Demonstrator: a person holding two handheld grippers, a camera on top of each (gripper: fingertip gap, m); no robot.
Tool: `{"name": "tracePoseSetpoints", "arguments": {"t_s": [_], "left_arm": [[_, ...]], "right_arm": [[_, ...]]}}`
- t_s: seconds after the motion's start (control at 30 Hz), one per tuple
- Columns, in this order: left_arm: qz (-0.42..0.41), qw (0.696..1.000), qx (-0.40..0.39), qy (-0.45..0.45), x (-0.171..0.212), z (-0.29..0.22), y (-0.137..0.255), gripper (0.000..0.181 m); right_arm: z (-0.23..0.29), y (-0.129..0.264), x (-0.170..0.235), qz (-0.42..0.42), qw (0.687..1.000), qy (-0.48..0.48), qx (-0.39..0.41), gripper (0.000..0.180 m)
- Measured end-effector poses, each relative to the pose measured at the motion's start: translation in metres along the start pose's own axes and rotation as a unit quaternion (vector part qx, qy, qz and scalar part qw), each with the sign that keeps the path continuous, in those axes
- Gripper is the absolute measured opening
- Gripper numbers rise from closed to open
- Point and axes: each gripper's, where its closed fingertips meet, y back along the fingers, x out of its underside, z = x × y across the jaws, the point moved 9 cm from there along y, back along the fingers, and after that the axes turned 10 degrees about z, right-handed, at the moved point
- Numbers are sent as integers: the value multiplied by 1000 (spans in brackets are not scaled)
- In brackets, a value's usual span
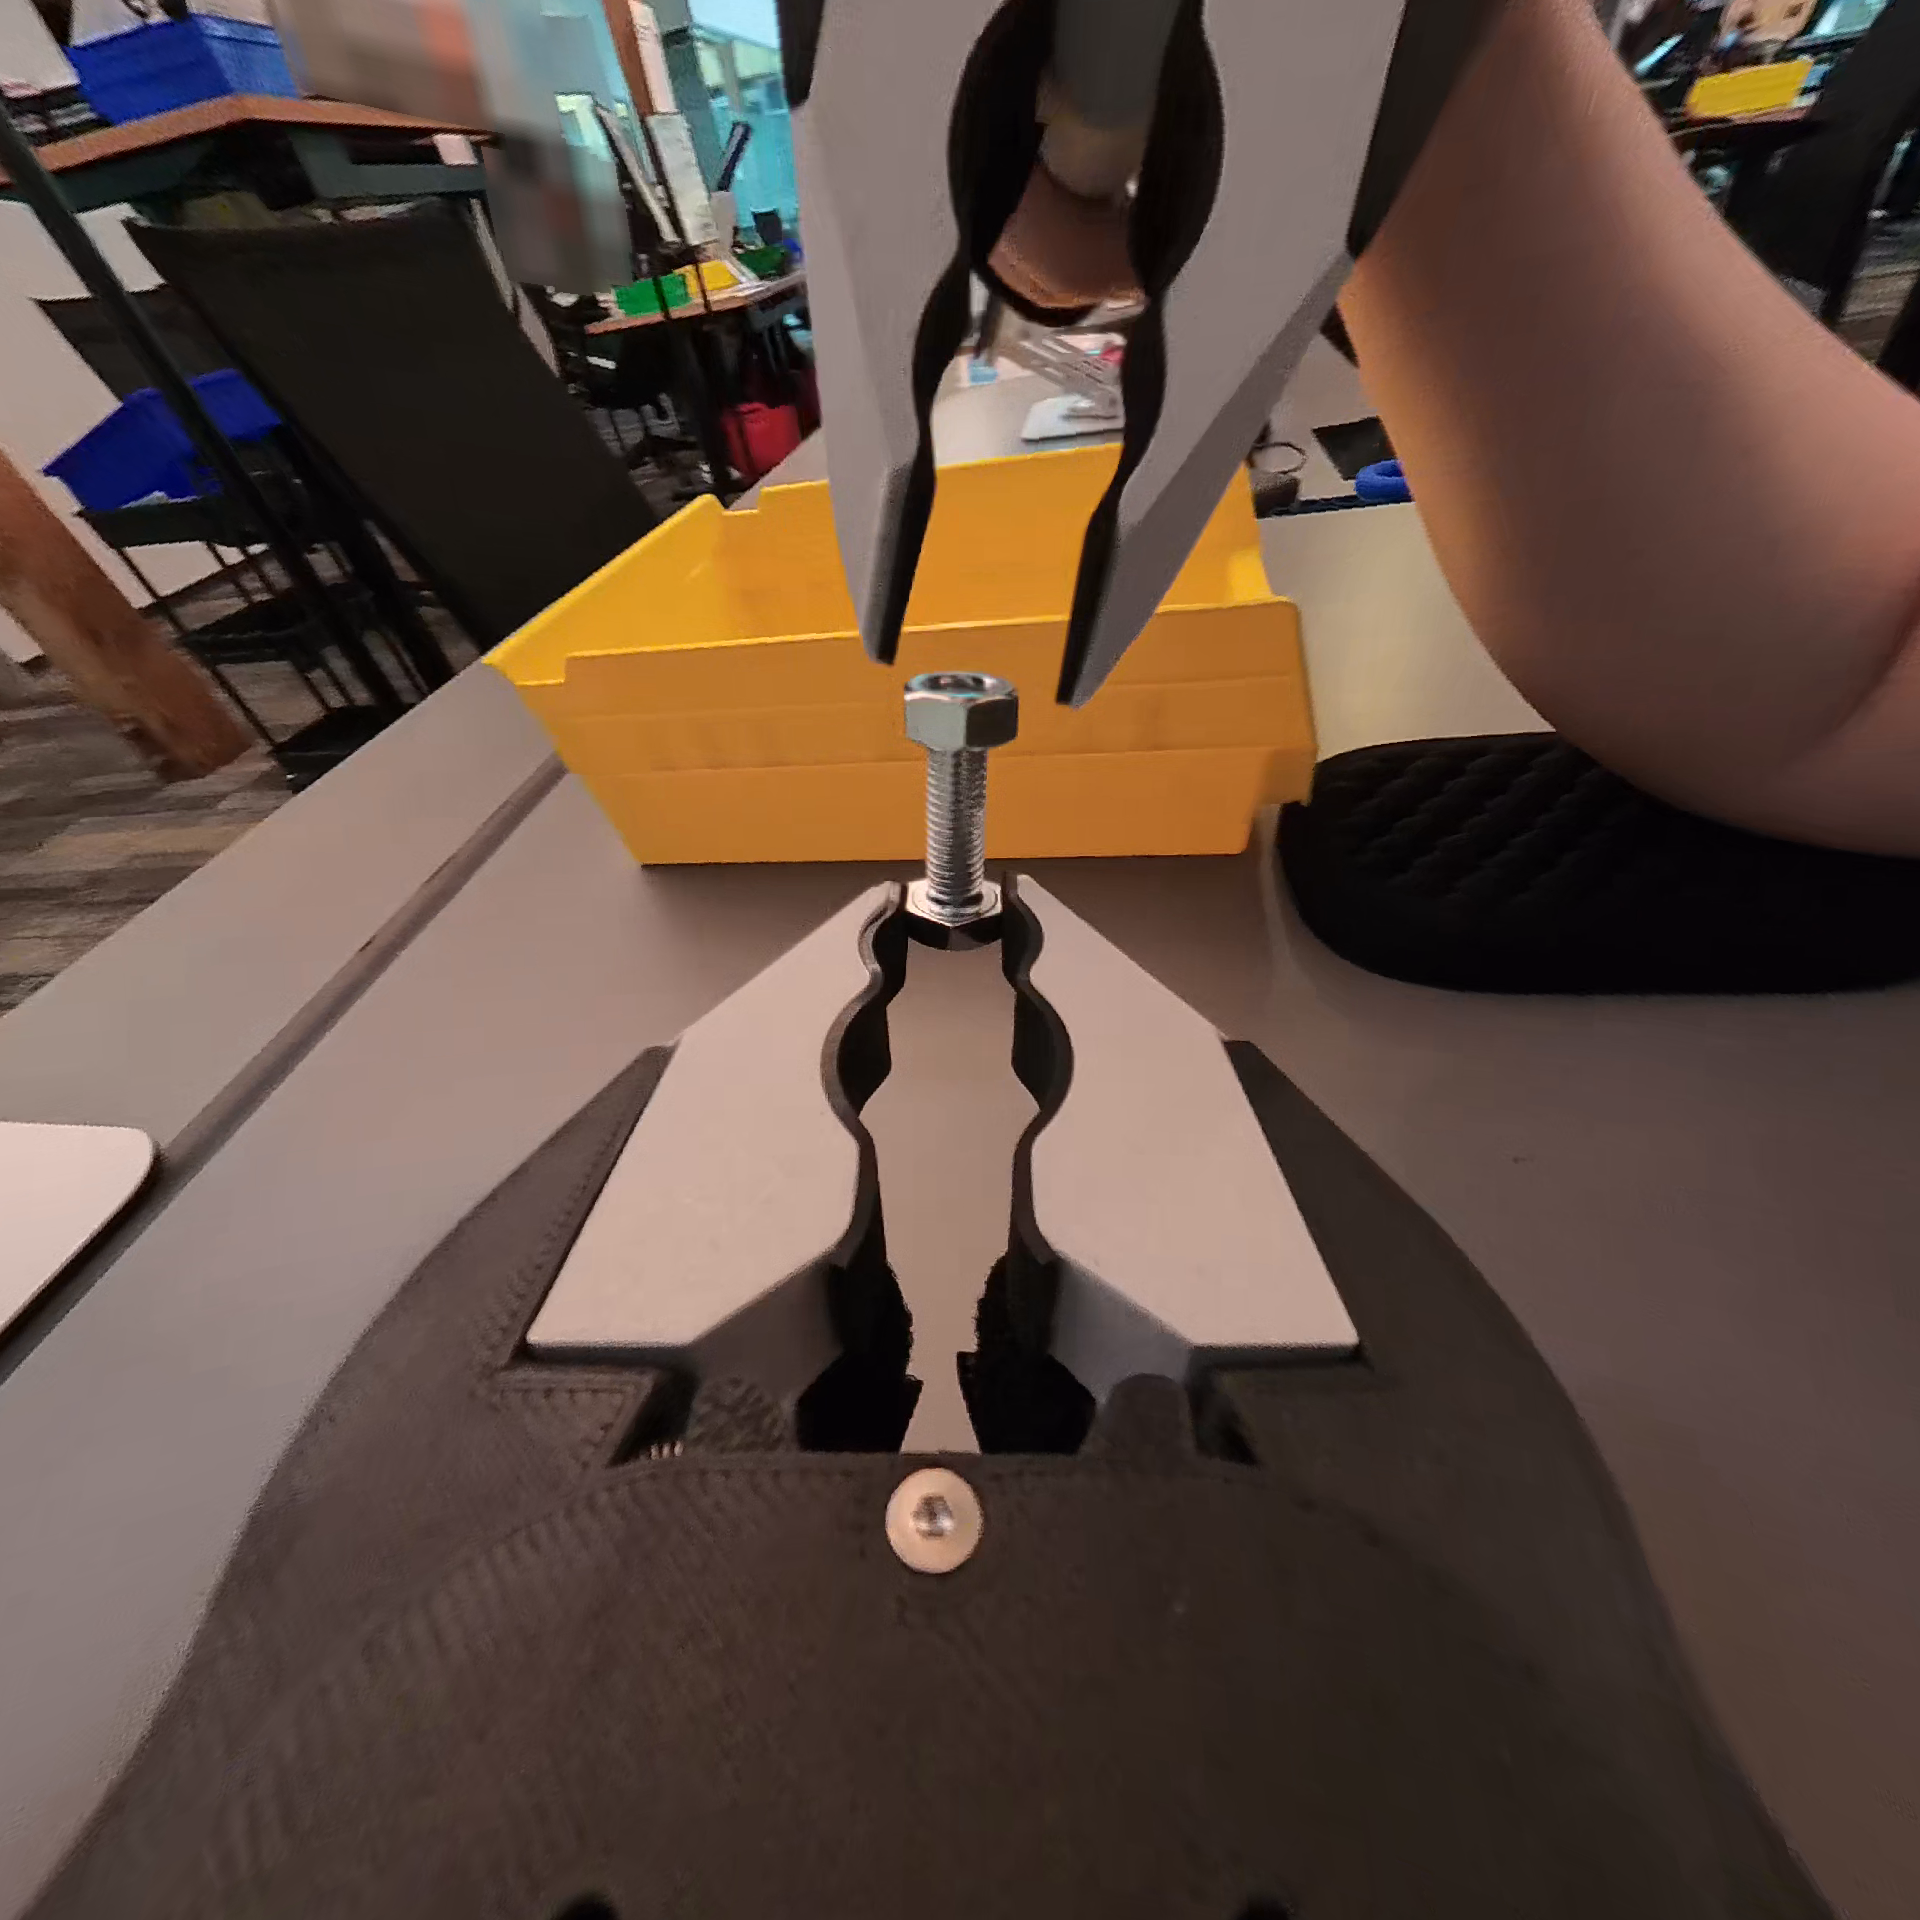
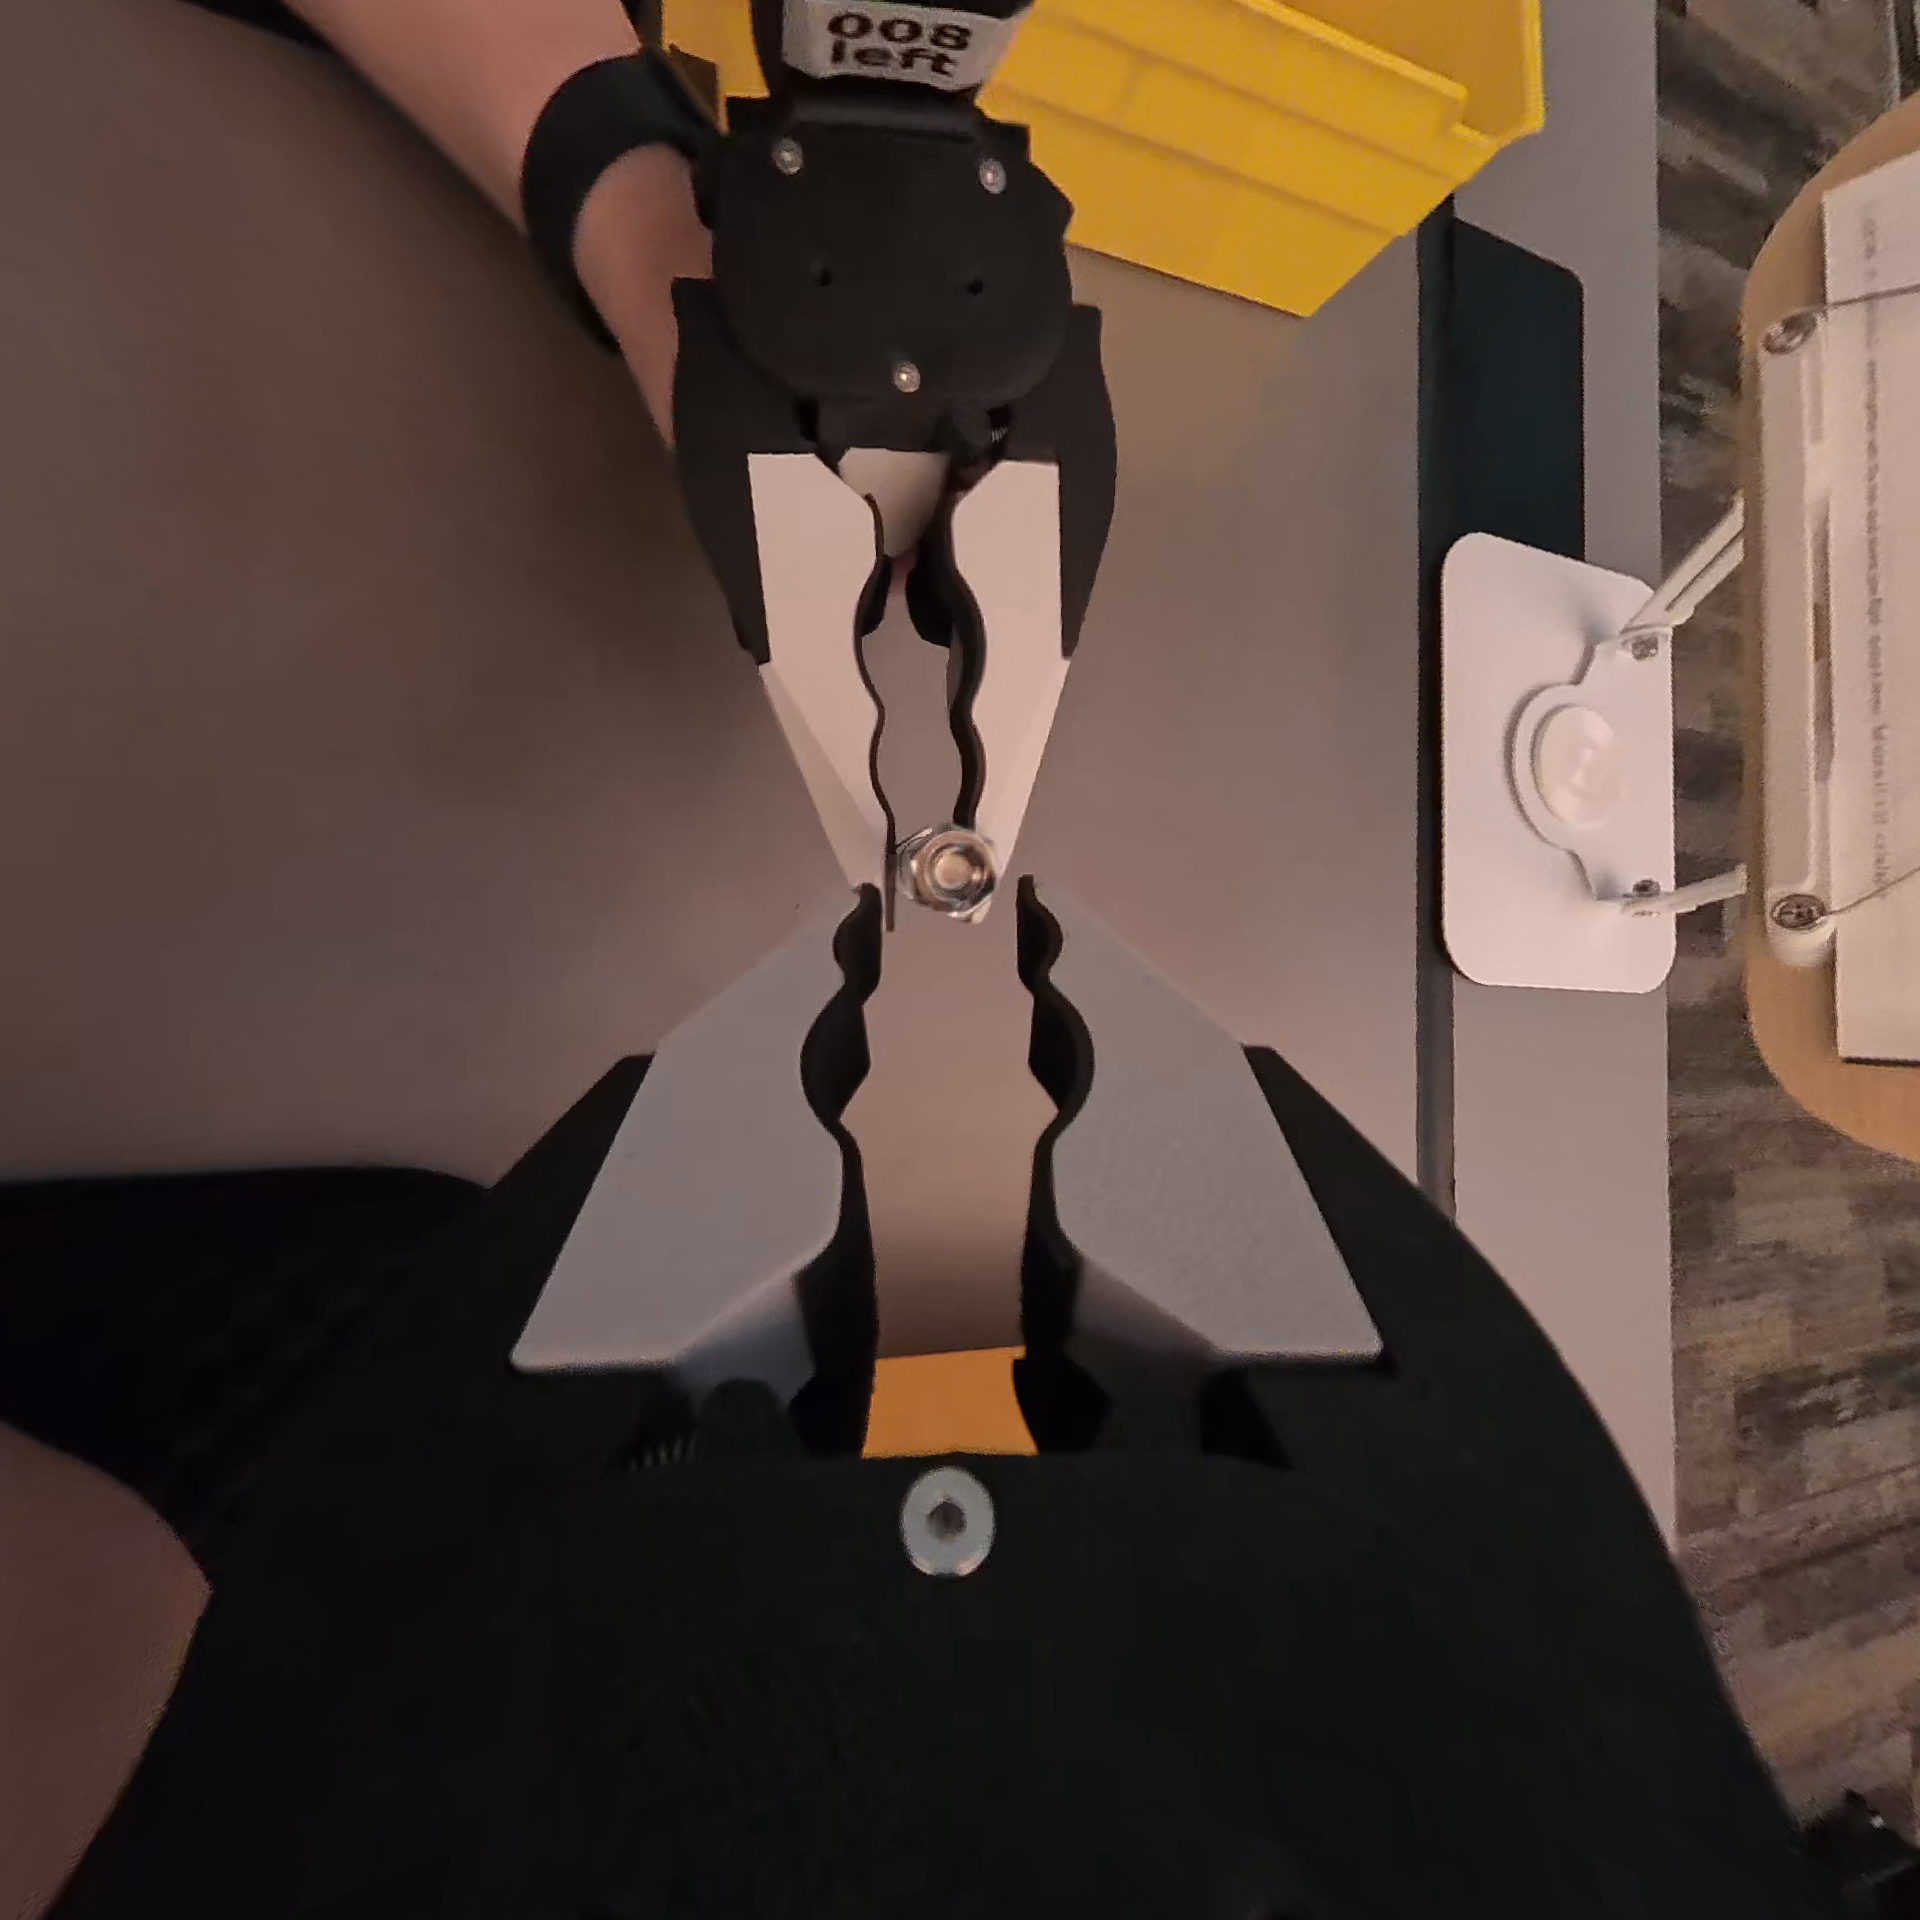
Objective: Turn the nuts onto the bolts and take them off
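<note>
A silver bolt (image 1: 958, 800) stands upright with its hex head (image 1: 959, 710) on top. Its thread runs down into a nut (image 1: 951, 907). My left gripper (image 1: 953, 909) is shut on that nut and holds it above the grey table (image 1: 1558, 1195). My right gripper (image 1: 979, 670) hangs over it from above, open, with its fingertips just above the bolt head and apart from it. In the right wrist view I look down on the bolt head (image 2: 945, 868), held in the left gripper (image 2: 943, 862). My right gripper (image 2: 945, 899) is open around it with gaps on both sides.
A yellow bin (image 1: 790, 727) stands just behind the bolt and also shows in the right wrist view (image 2: 1247, 135). A black padded rest (image 1: 1558, 862) lies to the right under a person's arm (image 1: 1610, 468). A white mount plate (image 2: 1548, 769) sits at the table's edge. Spacing between my two grippers at the tips: around 4 cm.
</note>
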Motion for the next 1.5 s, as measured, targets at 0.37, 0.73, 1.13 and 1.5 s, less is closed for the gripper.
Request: {"name": "tracePoseSetpoints", "arguments": {"t_s": [0.37, 0.73, 1.13, 1.5], "left_arm": [[9, 999, 41, -18, 1, -8, -5, 16], [18, 1000, -25, 3, 1, 4, 0, 16], [55, 986, -157, 29, 8, 28, 11, 16], [14, 985, -151, 76, 8, 37, 19, 16]], "right_arm": [[8, -4, 0, 22, 999, 26, -14, 20], [-11, -12, -5, 27, 997, -76, -3, 17], [-45, -35, -12, 1, 958, -285, -18, 16], [-47, -27, -15, -72, 978, -192, 19, 44]]}}
